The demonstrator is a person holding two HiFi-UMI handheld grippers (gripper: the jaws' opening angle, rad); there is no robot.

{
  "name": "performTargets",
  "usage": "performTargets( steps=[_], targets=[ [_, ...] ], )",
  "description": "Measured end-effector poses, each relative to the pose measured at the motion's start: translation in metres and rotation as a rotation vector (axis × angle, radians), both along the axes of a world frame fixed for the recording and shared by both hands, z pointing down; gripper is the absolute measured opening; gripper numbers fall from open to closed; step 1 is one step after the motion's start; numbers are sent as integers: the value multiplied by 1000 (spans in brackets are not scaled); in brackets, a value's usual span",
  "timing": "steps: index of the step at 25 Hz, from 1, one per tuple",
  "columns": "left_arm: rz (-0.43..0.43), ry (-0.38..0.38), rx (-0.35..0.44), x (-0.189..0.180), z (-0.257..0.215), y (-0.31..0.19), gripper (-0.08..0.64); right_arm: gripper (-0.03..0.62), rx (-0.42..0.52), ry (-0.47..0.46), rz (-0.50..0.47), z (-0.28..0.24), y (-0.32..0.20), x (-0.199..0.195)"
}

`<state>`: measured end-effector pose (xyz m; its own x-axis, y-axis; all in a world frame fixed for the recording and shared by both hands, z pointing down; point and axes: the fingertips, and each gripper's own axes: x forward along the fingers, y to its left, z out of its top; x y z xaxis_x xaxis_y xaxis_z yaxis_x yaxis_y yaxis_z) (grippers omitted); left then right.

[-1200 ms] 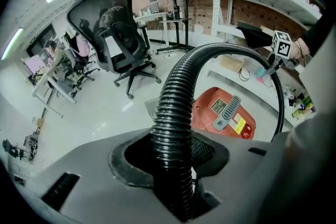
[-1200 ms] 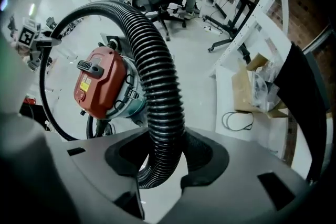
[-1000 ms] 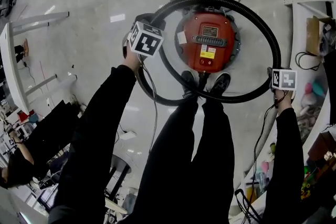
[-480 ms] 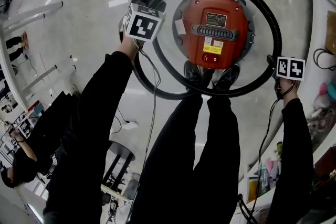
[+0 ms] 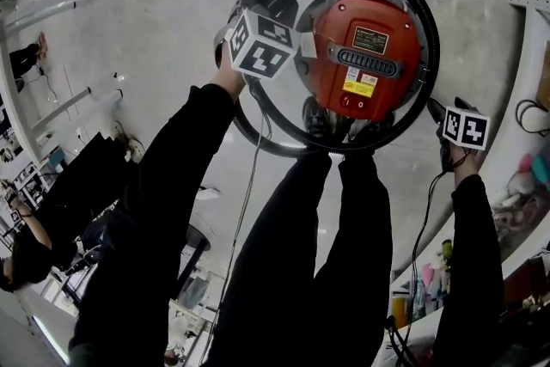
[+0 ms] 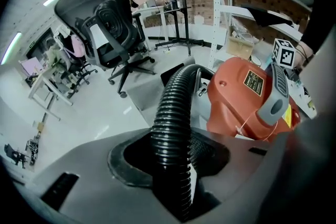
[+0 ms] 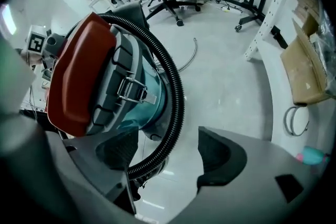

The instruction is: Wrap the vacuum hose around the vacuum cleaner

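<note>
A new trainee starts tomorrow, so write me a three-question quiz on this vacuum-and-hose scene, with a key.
1. True or false: the black ribbed vacuum hose loops around the round red-lidded vacuum cleaner.
2. Of the left gripper and the right gripper, which is clamped on the hose? A: left only. B: right only. C: both.
3. In the right gripper view, what colour is the vacuum cleaner's body below the lid?
Key: 1 true. 2 A; the right gripper's jaws have just been opening and stand apart, with the hose passing between them unclamped. 3 teal.
</note>
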<state>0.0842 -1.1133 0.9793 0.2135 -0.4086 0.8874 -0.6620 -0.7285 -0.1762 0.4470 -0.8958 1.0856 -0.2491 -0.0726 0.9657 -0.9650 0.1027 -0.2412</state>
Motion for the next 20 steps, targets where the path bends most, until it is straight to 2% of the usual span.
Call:
performTargets(
  steps=[2,5,8,15,20],
  targets=[
    [30,-20,26,1,-5,-3,178,344,24,-1,9,-8,-6,-4],
    [91,-37,62,4,-12,-1,217,344,49,-16,28,-18,-12,-13],
    [65,11,82,3,-21,0,247,344,70,-26,36,-23,-15,-18],
    [-119,143,118,-27,-57,-1,249,344,102,-98,58,-43,-9,-30],
    [-432,234,167,-75,-87,32,249,344,107,-154,130,-57,3,-38]
  ],
)
